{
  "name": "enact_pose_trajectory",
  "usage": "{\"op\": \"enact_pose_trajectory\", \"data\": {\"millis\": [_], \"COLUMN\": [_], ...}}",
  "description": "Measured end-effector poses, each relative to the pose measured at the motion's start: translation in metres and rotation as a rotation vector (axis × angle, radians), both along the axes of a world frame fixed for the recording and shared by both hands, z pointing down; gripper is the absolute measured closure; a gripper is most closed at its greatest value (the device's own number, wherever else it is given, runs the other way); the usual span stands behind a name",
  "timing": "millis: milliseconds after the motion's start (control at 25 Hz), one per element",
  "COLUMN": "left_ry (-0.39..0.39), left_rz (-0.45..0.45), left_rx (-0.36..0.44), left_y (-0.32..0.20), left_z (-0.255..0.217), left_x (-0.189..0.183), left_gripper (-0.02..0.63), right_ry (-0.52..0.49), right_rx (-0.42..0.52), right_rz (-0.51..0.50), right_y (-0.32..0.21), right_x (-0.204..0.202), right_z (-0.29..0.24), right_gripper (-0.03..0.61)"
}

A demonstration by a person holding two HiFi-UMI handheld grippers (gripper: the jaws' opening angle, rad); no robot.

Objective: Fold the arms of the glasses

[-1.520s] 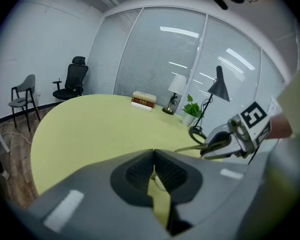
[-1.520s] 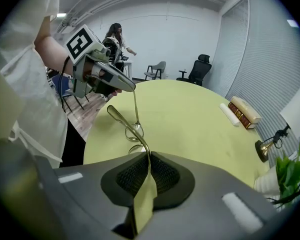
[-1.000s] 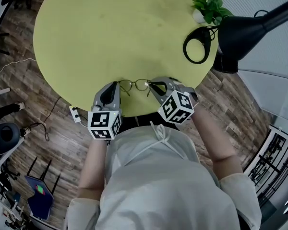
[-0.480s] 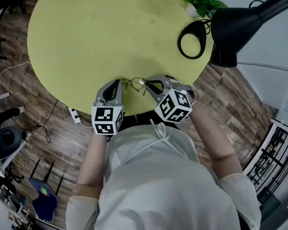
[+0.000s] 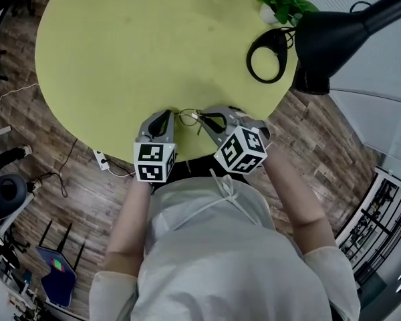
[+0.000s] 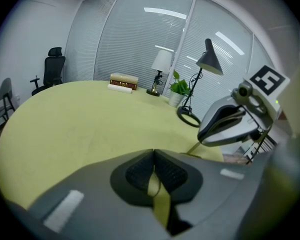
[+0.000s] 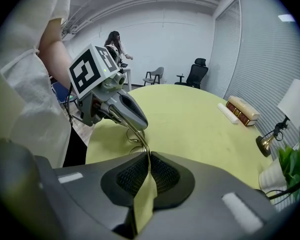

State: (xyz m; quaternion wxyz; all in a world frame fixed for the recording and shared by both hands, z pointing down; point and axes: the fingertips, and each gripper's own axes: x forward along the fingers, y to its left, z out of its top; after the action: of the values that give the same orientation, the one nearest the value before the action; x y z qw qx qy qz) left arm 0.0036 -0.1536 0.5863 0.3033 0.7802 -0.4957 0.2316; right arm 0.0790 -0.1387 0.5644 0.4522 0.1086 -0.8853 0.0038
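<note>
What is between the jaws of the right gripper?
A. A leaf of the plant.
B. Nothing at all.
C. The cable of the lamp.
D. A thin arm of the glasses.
D: the right gripper view shows the right gripper shut on a thin metal arm of the glasses.

We see thin glossy metal glasses (image 5: 189,117) mid-frame on a smooth matt table (image 5: 154,45); left gripper (image 5: 162,120) & right gripper (image 5: 210,120) matt grey plastic w/ rough black pads (image 7: 132,176); wood-plank floor (image 5: 27,132) at left.
</note>
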Motion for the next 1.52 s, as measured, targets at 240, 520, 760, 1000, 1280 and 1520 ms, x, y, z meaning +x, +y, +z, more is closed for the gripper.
{"op": "enact_pose_trajectory", "data": {"millis": [240,520,760,1000,1280,1520], "left_ry": [0.005,0.035,-0.006,0.005,0.029,0.000], "left_rz": [-0.029,-0.048,-0.060,-0.098,-0.126,-0.104], "left_rx": [-0.028,-0.021,-0.045,-0.147,-0.157,-0.158], "left_y": [-0.001,-0.001,0.024,0.044,0.039,0.042], "left_z": [0.015,0.003,-0.001,0.029,0.037,0.038], "left_x": [0.001,0.000,-0.019,-0.027,-0.024,-0.022], "left_gripper": [0.607,0.607,0.607,0.607,0.607,0.607], "right_ry": [-0.001,0.017,0.040,0.055,0.098,0.123], "right_rx": [-0.002,-0.002,0.001,0.010,0.062,0.027], "right_rz": [-0.001,-0.037,-0.083,-0.114,-0.190,-0.239], "right_y": [0.000,0.003,0.005,0.005,0.009,0.019], "right_x": [-0.001,-0.001,0.000,-0.003,-0.006,-0.017], "right_z": [0.000,0.001,0.002,-0.001,-0.001,0.002], "right_gripper": [0.563,0.563,0.563,0.563,0.560,0.560]}}
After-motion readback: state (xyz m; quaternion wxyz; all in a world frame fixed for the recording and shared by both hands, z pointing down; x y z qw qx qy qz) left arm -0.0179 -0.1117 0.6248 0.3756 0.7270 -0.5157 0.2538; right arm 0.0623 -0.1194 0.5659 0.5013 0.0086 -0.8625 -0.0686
